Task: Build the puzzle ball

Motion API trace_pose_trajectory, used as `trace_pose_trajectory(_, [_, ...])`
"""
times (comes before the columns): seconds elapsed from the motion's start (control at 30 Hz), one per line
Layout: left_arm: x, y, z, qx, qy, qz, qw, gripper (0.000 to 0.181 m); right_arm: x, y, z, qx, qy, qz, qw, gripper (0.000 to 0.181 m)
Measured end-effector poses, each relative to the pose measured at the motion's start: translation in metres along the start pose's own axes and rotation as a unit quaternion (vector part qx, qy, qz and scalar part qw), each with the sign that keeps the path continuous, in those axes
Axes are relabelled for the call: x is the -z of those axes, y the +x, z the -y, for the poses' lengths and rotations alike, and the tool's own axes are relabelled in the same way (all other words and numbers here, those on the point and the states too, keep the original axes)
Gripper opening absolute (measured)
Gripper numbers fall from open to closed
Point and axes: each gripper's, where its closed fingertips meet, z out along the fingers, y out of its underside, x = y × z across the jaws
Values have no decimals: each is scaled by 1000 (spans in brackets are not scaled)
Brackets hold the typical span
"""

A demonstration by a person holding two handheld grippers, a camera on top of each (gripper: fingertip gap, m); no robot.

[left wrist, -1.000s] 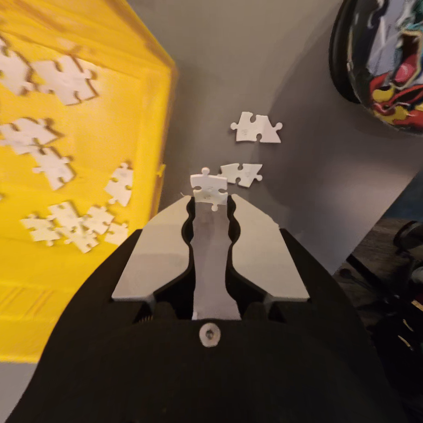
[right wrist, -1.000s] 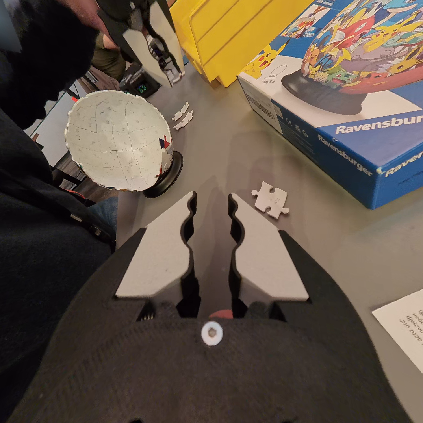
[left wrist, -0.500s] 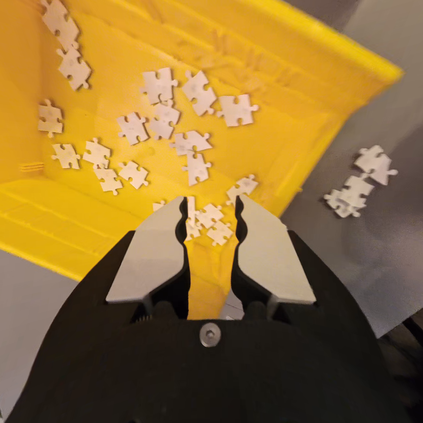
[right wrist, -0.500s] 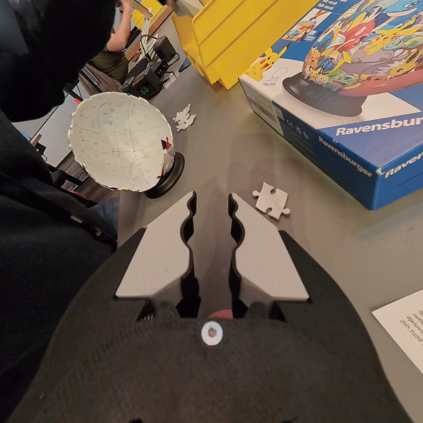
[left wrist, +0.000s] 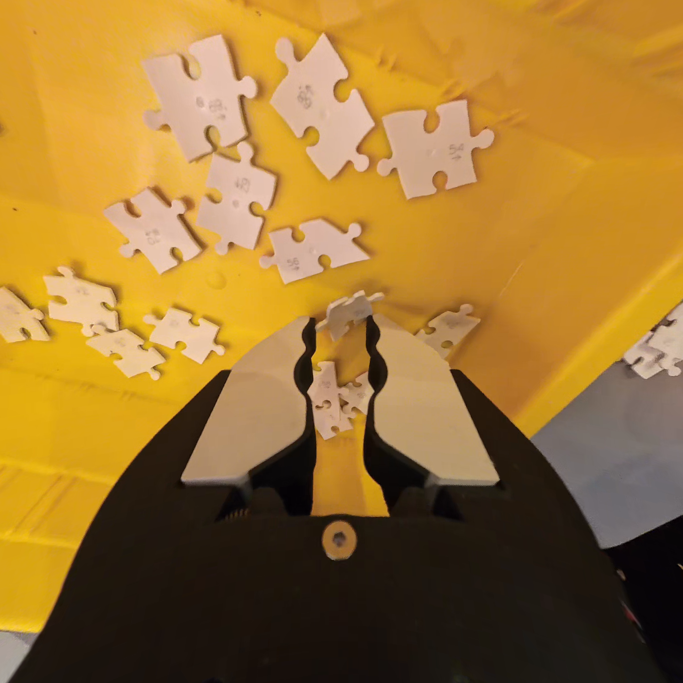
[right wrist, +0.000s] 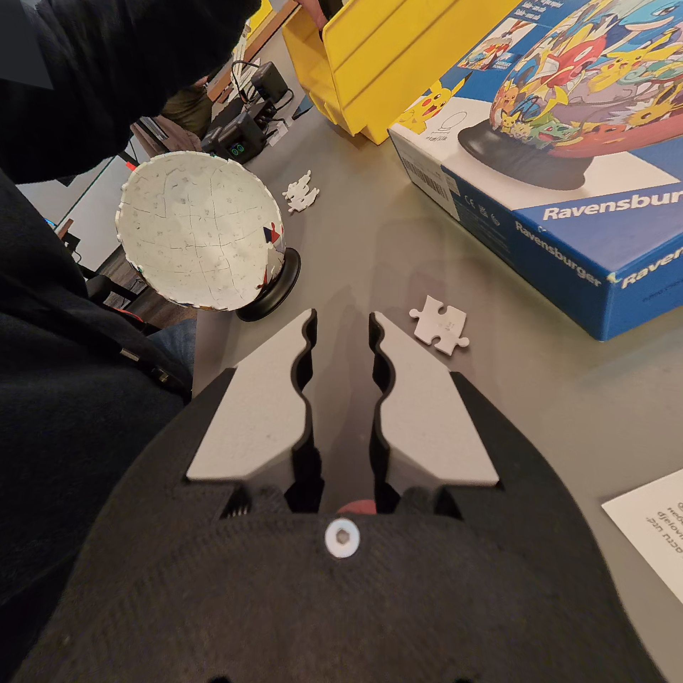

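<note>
**Operator:** Between my left fingers, nearest the lens, lie two overlapping pieces on the floor of the yellow bin; at the tips of the left gripper one puzzle piece sits tilted, one edge lifted; its right edge is against the right fingertip, but I can't tell if the left tip touches it.

**Observer:** So are you holding it?

**Operator:** I'd not call it a grip; the fingers are spread with a clear gap, and the piece spans that gap at an angle; my worry is that closing now catches only a knob or a corner, so it flips out or drops back among its neighbours; the blur near the tips doesn't help me judge.

**Observer:** Anything else in the way?

**Operator:** Beyond the tips the bin floor is scattered with more pieces, all blank side up; some lie close enough that I might drag one along.

**Observer:** And your other side?

**Operator:** My right gripper hovers over the grey table, fingers parted, nothing between them; a lone piece lies just right of its tips; farther left the half-built puzzle ball leans on its black stand, open rim towards me; a careless reach could knock it off; a few joined pieces lie behind it, with the box off to the right.
</note>
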Motion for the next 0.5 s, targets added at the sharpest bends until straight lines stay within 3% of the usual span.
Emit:
trace_pose_trajectory(0.13, [9,6,2,-2,19,-4,1000,1,0,0,0,0,0,-1,1000,26])
trace_pose_trajectory(0.3, [46,31,-3,-7,55,15,998,1,0,0,0,0,-1,-1,1000,26])
trace_pose_trajectory(0.43, [74,88,-10,-27,77,-26,996,1,0,0,0,0,-2,-1,1000,26])
trace_pose_trajectory(0.5, [68,122,-15,-39,70,-61,995,1,-1,0,0,0,-2,-1,1000,27])
